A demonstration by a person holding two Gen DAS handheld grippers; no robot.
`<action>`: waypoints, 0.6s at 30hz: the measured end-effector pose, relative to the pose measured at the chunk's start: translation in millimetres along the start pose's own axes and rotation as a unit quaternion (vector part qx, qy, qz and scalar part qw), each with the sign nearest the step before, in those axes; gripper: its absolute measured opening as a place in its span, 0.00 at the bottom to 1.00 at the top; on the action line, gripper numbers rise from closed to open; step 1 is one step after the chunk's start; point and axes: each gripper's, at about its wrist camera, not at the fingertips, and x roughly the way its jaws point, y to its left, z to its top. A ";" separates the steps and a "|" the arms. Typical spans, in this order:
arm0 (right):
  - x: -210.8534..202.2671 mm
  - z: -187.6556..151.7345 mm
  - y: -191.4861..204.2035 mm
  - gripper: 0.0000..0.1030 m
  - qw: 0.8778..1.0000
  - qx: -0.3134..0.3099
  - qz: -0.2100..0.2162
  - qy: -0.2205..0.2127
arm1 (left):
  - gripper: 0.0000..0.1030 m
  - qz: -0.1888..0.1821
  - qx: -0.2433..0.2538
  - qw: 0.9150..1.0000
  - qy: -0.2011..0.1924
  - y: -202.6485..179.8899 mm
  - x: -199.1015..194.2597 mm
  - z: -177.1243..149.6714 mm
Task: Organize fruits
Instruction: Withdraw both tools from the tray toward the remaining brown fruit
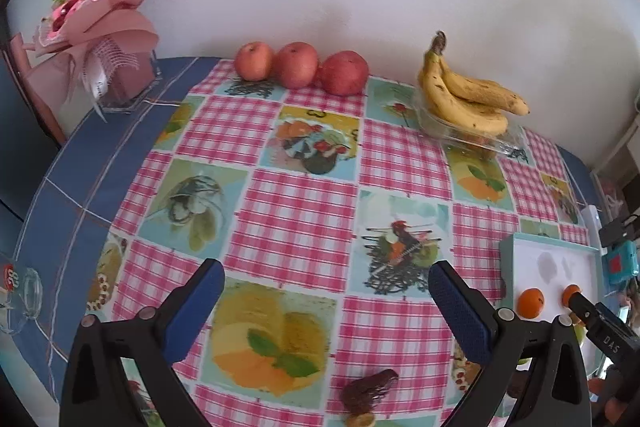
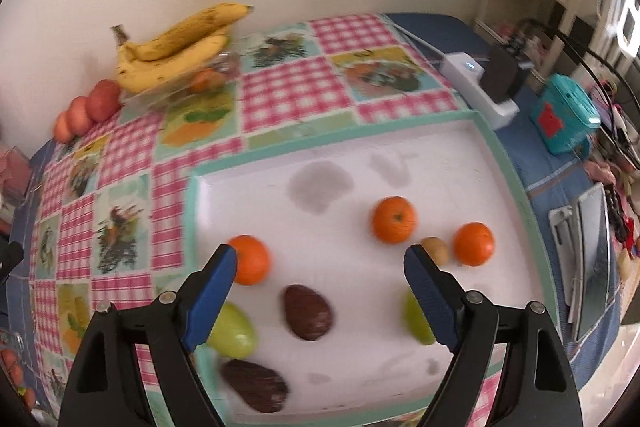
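Now over the tray [image 2: 516,163], both grippers [image 1: 324,291] [image 2: 320,267] wide open, holding nothing.
Likely firm, smooth avocado [image 2: 307,311]: pinch across its broad middle.

Two handheld grippers angled downward: left gripper [image 1: 326,281] with jaws spread wide, nothing between them; right gripper [image 2: 320,263] likewise apparently empty, though blurred.

White letters reading "DAS" are being shown on the black arm of the right gripper [image 1: 576,297], seen at the right edge of the left wrist view. Red digits that look like "28", turned sideways, are being displayed on a clear glass ashtray [image 1: 18,301] at that view's left edge. Nothing legible is being shown in the right wrist view.
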 end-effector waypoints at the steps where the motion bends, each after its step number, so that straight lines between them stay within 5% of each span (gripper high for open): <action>1: -1.9 -0.2 7.4 0.83 1.000 -0.006 0.003 -0.002 | 1.00 0.007 0.002 1.000 -0.002 2.7 -1.8 0.3; 18: -8.8 -24.6 119.3 0.83 0.992 -0.096 0.071 0.028 | 1.00 0.102 -0.035 0.994 0.007 57.2 -14.7 -9.9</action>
